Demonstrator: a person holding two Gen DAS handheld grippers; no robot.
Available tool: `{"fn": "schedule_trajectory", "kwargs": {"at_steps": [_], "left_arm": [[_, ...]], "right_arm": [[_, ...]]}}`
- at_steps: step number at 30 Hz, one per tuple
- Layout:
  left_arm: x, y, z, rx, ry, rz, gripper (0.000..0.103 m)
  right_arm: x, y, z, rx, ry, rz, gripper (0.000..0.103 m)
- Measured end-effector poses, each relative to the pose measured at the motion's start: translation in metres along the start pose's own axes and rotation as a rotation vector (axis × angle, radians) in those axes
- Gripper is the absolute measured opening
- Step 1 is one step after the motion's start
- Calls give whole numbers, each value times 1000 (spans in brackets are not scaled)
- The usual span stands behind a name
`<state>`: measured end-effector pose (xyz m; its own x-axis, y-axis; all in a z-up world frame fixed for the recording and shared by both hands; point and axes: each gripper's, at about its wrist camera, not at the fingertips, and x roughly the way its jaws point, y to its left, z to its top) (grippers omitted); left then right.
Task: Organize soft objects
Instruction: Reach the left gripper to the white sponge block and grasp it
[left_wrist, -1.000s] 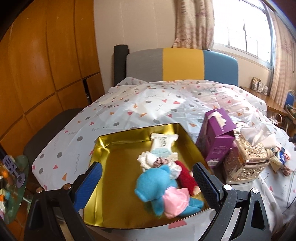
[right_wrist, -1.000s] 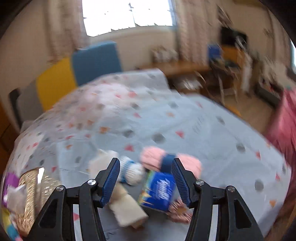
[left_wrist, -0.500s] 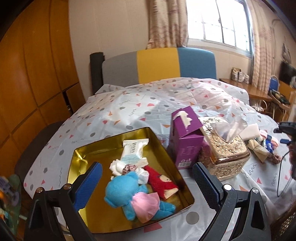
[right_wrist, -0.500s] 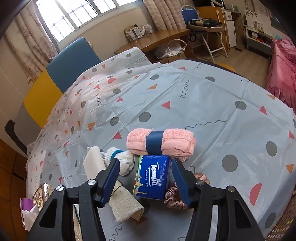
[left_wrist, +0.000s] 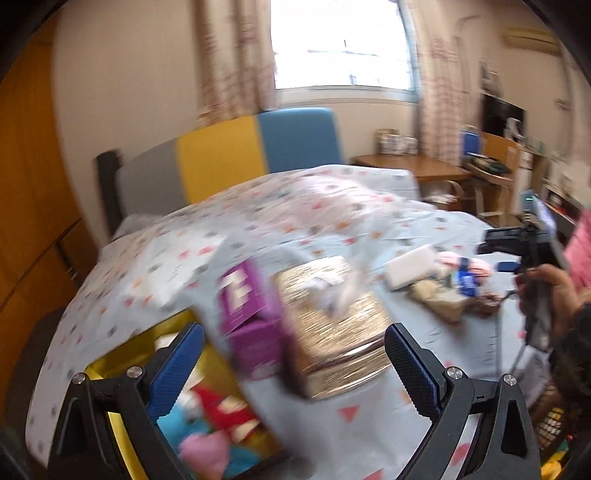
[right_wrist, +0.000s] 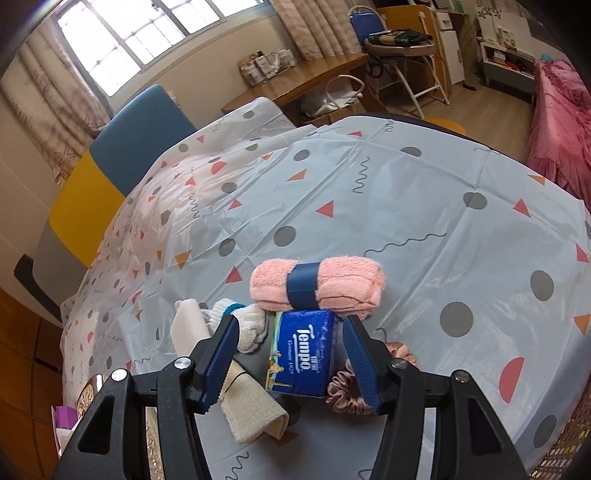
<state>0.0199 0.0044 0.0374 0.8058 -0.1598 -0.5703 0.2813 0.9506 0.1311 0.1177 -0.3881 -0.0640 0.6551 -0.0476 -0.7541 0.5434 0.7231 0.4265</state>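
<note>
Left gripper (left_wrist: 293, 363) jaws wide, nothing between, over gold tray (left_wrist: 96, 369) of plush toys (left_wrist: 207, 432) (blurred), purple box (left_wrist: 251, 328) and gold tissue box (left_wrist: 332, 328) beyond; right gripper (right_wrist: 290, 356) jaws apart astride blue Tempo tissue pack (right_wrist: 303, 358), pads not touching; pink rolled towel (right_wrist: 317, 282) just behind, scrunchie (right_wrist: 347, 391) beside

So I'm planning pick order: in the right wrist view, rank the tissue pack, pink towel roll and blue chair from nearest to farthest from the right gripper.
1. Tissue pack: between the right gripper's fingers.
2. Pink towel roll: just beyond the pack.
3. Blue chair: far off, top right, beyond the table.
</note>
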Motion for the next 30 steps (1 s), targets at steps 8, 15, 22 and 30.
{"fn": "schedule_trajectory", "kwargs": {"at_steps": [8, 15, 22, 30], "left_arm": [[64, -79, 63, 90, 78, -178, 98], [151, -123, 89, -29, 259, -267, 98], [243, -146, 91, -241, 457, -312, 103], [297, -147, 80, -308, 529, -318, 103]], "right_arm": [[-1, -26, 5, 130, 7, -8, 59], [1, -25, 4, 134, 35, 33, 59], [3, -27, 4, 157, 51, 86, 59], [12, -27, 3, 168, 114, 125, 59]]}}
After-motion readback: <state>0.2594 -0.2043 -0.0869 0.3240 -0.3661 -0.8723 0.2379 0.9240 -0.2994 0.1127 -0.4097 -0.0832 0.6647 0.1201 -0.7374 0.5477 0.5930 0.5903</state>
